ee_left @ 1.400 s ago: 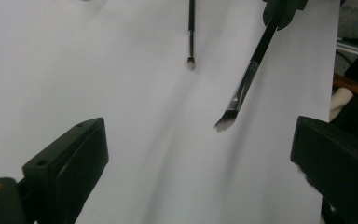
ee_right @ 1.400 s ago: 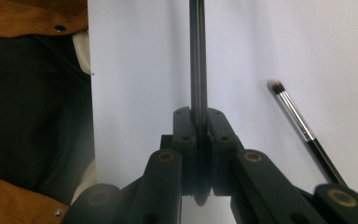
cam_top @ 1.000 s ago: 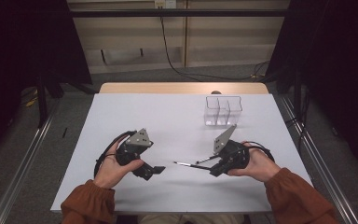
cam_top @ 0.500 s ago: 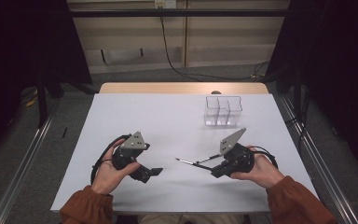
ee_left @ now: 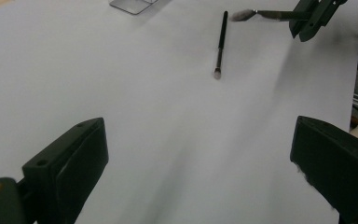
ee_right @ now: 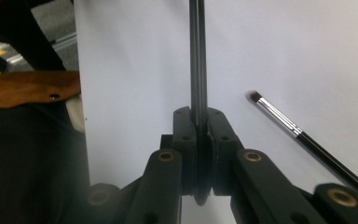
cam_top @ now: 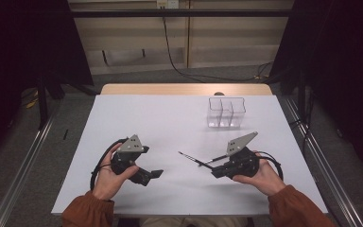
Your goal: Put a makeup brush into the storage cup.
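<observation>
Brush (ee_right: 197, 56) clamped between right gripper (ee_right: 200, 122) fingers; left gripper (ee_left: 200, 163) fingers apart.

A white table (cam_top: 170, 123) with a wooden far edge carries little. A clear divided box (cam_top: 226, 112) stands toward its far right; a thin black brush (ee_left: 220, 44) lies flat nearer the front.
</observation>
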A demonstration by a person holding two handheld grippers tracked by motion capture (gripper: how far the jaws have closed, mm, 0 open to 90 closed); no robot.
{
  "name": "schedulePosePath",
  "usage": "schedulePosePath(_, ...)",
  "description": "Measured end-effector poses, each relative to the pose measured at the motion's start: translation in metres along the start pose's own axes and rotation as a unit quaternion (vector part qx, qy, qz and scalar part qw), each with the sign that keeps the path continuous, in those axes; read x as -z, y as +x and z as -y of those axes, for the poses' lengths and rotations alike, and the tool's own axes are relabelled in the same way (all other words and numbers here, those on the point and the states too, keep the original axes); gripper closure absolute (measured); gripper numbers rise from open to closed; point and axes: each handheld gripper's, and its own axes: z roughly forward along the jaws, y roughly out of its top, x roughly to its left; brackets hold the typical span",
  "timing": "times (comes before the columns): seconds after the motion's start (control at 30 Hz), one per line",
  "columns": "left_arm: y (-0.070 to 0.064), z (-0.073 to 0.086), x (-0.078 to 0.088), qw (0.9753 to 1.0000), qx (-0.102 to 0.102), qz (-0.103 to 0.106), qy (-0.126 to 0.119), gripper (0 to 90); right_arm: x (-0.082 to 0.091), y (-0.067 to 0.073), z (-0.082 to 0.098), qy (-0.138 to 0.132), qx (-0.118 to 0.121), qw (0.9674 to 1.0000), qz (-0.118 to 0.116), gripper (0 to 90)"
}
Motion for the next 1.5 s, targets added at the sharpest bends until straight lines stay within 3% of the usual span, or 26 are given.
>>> schedulePosePath(0.43, -0.0003, 0.0058, 0.0031, 0.9998, 0.007, -0.011, -0.016, 4.0, -0.0037, 0.0015, 0.0063, -0.083, -0.009, 0.9965, -0.007, 84.0)
schedulePosePath(0.67, -0.0012, 0.0064, 0.0022, 0.9996, 0.009, -0.013, -0.022, 4.0, -0.0031, 0.0022, 0.0085, -0.118, -0.009, 0.9930, 0.000, 84.0)
schedulePosePath(0.8, -0.0022, 0.0056, 0.0024, 0.9997, 0.003, -0.014, -0.022, 4.0, -0.0043, 0.0025, 0.0083, -0.123, -0.012, 0.9923, 0.008, 84.0)
schedulePosePath(1.1, -0.0033, 0.0054, 0.0045, 0.9991, 0.007, -0.021, -0.036, 4.0, -0.0071, 0.0042, 0.0068, -0.173, -0.005, 0.9848, 0.012, 84.0)
schedulePosePath(1.23, -0.0053, 0.0027, 0.0077, 0.9978, 0.010, -0.022, -0.062, 4.0, -0.0072, 0.0049, 0.0067, -0.190, -0.004, 0.9818, 0.009, 84.0)
schedulePosePath(1.37, -0.0067, 0.0007, 0.0097, 0.9966, 0.010, -0.025, -0.078, 4.0, -0.0086, 0.0054, 0.0067, -0.191, -0.002, 0.9815, 0.010, 84.0)
schedulePosePath(1.5, -0.0086, -0.0011, 0.0067, 0.9948, 0.022, -0.012, -0.099, 3.5, -0.0093, 0.0067, 0.0058, -0.194, 0.001, 0.9809, 0.011, 84.0)
